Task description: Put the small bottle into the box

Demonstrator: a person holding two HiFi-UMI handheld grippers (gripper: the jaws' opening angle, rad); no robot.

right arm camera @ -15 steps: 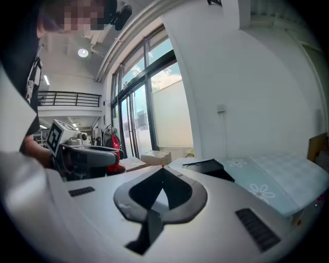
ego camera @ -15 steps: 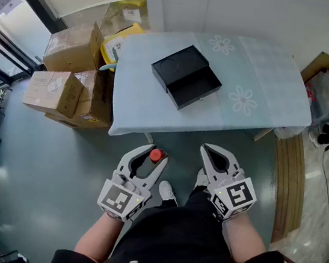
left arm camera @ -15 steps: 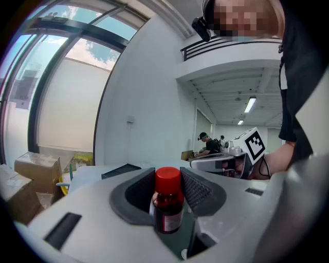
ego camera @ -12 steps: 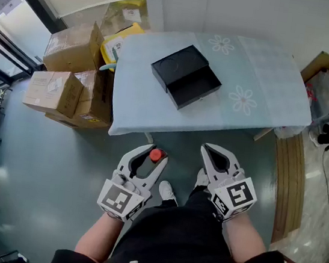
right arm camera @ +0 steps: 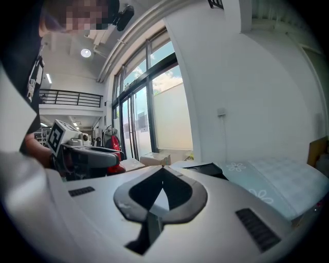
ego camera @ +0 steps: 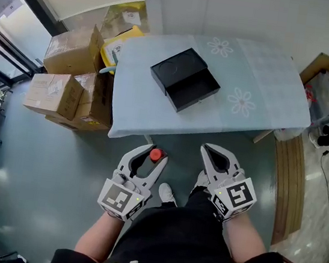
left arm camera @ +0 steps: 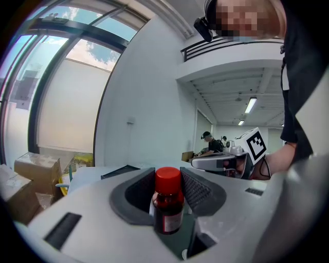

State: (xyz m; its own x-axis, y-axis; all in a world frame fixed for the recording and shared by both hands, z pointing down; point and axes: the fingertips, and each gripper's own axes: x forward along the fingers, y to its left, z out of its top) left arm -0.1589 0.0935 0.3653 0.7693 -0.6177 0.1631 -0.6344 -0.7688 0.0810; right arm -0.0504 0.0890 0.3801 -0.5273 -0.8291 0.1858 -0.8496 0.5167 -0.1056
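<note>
— Hardly anything is moving since the earlier frames: the small bottle [left arm camera: 168,200] is staying upright between the fingers of the left gripper [ego camera: 150,156], and both grippers are keeping their places on the near side of the bench [ego camera: 268,82].
— How are those fingers sitting on it?
— They are clamping the brown body from both sides, with the red cap standing clear above the dark pads. The bottle is hanging over the floor [ego camera: 44,165], short of the bench edge and well apart from the box [ego camera: 184,79].
— And the other one?
— The right gripper [ego camera: 208,149] is hovering just beside the left one, its fingers clenched tip to tip and carrying nothing. Both are pointing toward the bench.
— What is the box doing?
— It is lying on the pale blue, flower-printed cloth covering the bench, toward the left half. It is black and is showing two parts: one with a round recess at the far left, and an open tray at the near right.
— Anything around the bench?
— Some cardboard cartons [ego camera: 73,48] are sitting stacked on the floor by its left end, and a white shoe [ego camera: 167,190] is showing between the two grippers.
</note>
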